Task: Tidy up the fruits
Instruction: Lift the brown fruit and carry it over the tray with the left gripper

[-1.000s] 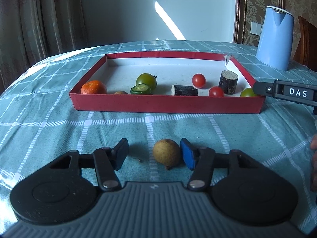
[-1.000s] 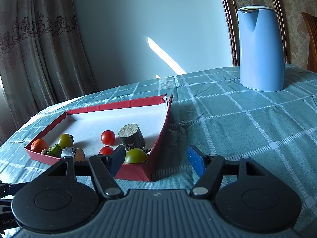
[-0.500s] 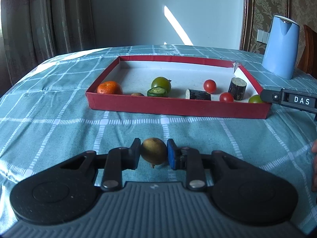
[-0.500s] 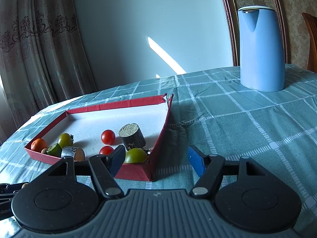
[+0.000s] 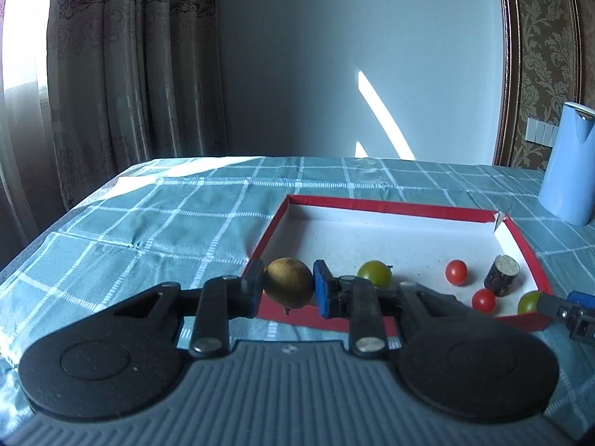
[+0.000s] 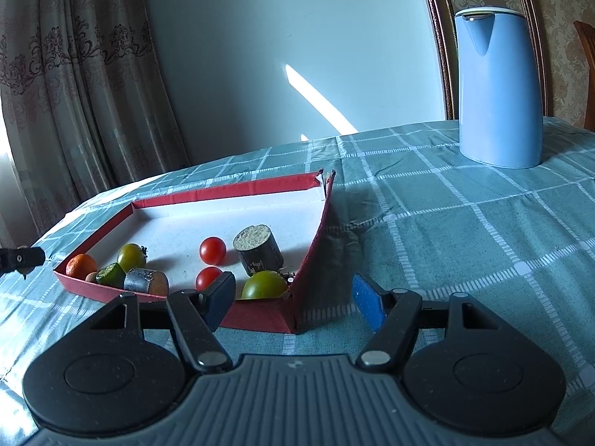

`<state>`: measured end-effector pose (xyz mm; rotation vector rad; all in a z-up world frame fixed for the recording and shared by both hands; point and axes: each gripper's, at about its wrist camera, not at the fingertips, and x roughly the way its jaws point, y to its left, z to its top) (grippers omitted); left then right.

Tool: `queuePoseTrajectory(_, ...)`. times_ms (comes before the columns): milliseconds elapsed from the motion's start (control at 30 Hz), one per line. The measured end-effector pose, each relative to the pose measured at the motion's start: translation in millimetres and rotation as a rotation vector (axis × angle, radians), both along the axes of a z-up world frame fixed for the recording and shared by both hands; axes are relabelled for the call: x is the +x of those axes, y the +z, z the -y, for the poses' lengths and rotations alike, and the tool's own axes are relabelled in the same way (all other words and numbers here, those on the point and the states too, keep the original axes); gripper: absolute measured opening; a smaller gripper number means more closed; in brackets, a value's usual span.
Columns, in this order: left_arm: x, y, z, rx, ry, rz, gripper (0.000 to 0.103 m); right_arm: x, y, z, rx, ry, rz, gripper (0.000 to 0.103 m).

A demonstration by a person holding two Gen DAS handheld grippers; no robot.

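My left gripper [image 5: 288, 284] is shut on a round brown-yellow fruit [image 5: 288, 281] and holds it above the near left corner of the red tray [image 5: 390, 208]. The tray holds a green tomato [image 5: 375, 273], two red cherry tomatoes [image 5: 456, 272], a dark cut cylinder [image 5: 502, 280] and another green tomato [image 5: 528, 302]. In the right wrist view the red tray [image 6: 223, 197] also holds an orange [image 6: 80, 264], a cucumber piece [image 6: 110, 274] and a grey roll [image 6: 145, 281]. My right gripper [image 6: 295, 295] is open and empty at the tray's near right corner.
A blue kettle [image 6: 496, 89] stands on the checked teal tablecloth [image 6: 465, 223] at the back right, and it shows in the left wrist view [image 5: 571, 163] too. Curtains [image 5: 111, 74] hang behind the table's left edge. My right gripper's tip [image 5: 569, 310] shows beside the tray.
My left gripper closed on the brown-yellow fruit, lifted it off the cloth and carried it to the tray's near left corner. The right gripper has stayed in place, open.
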<state>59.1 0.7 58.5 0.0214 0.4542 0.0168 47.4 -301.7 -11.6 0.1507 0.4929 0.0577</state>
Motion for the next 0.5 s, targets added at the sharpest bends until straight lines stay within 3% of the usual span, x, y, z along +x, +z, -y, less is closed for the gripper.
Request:
queuePoseTrajectory(267,35.7,-1.3,11.0,-0.024,0.019,0.003,0.026,-12.2,0.1,-6.0,0.013,0.044,-0.002,0.069)
queuePoseTrajectory(400,51.3,-8.3,16.6,-0.019,0.014,-0.006,0.026,-10.7,-5.6,-13.7,0.006,0.092,-0.079,0.070)
queuePoseTrajectory(500,61.5,-12.0,19.8,-0.004,0.015,-0.016,0.026,-4.9,-9.6,-20.4,-0.030,0.103,-0.137,0.077)
